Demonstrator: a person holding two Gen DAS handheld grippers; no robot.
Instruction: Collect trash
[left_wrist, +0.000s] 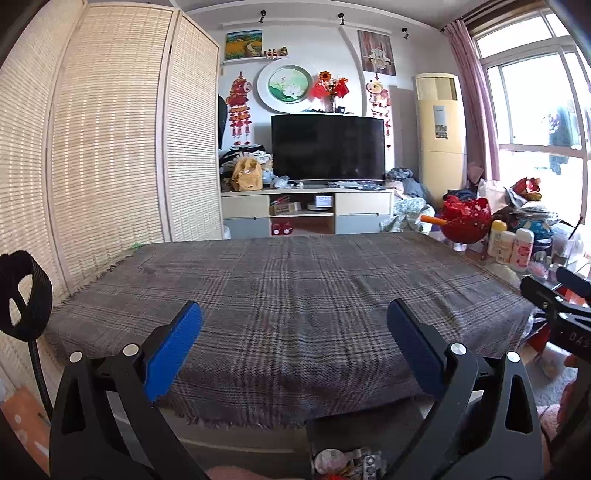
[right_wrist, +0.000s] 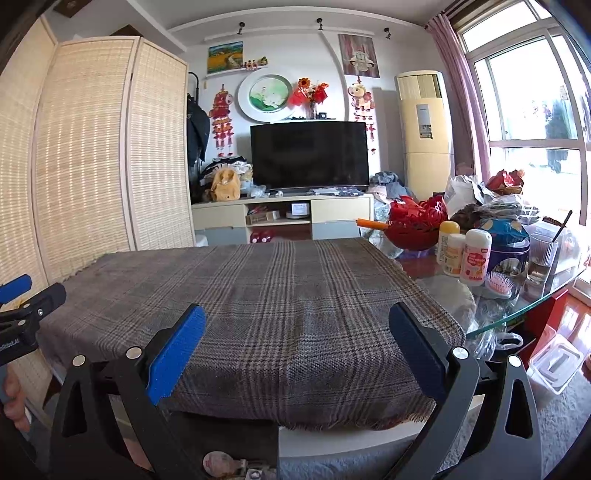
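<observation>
A: The left gripper (left_wrist: 295, 321) has its blue ribbed pads spread wide, nothing between them, above the near edge of the plaid cloth (left_wrist: 288, 295). The right gripper (right_wrist: 297, 325) is the same: jaws apart, empty.

B: And the cloth?

A: Coarse woven wool-like fabric, grey-brown check, frayed fringe along its edges, draped flat over a low table.

B: Where is the trash?

A: Low down, under the table's near edge: a dark bin (left_wrist: 347, 443) with crumpled wrappers (left_wrist: 343, 461) in it, pale and shiny. The right view catches the same wrappers (right_wrist: 229, 467) at its bottom edge.

B: What differs between views?

A: The right view shows more of the glass side table (right_wrist: 517, 314): plastic bottles (right_wrist: 474, 258), a ribbed tumbler (right_wrist: 541, 258), a pink hairbrush (right_wrist: 498, 284), and a clear lidded box (right_wrist: 554, 362) on the floor. The left view shows a black looped strap (left_wrist: 26, 295) on a flexible stalk. Both show the red perforated bowl (right_wrist: 413, 225), woven screens (left_wrist: 110, 129) and television (left_wrist: 327, 147).
</observation>
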